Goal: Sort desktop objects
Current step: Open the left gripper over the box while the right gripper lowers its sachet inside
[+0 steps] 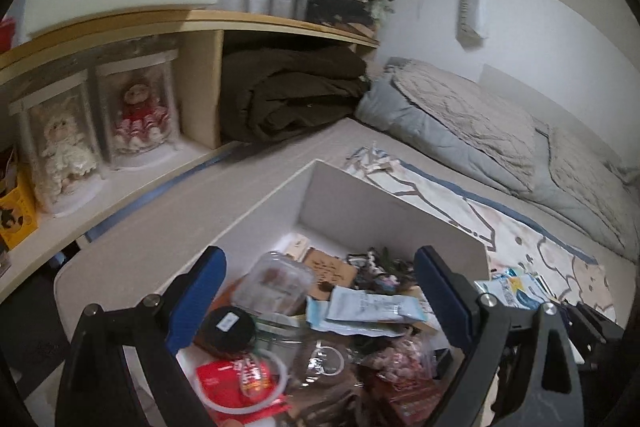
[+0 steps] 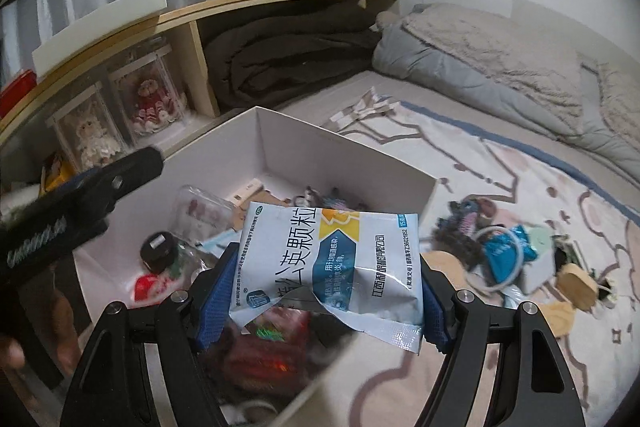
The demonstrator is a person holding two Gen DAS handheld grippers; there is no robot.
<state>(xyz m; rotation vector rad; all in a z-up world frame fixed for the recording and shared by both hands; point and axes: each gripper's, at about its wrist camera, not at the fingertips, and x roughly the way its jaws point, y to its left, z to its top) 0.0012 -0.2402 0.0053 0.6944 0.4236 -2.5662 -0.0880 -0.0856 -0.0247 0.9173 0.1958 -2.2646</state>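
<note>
A blue-and-white sachet is pinched between the right gripper pads, held over the near edge of the white box. The left gripper is spread wide over the box's clutter (nothing between its pads). More odds and ends are scattered on the patterned bedsheet, beside the box.

A bed fills the middle and right of both views. A patterned blanket covers its right half, and a rumpled grey quilt lies along the upper right by the wall. At lower centre a white box full of small items sits on the bed. Right of it, loose objects lie scattered on the blanket. At upper left a wooden shelf holds two boxed dolls and a folded dark blanket.
</note>
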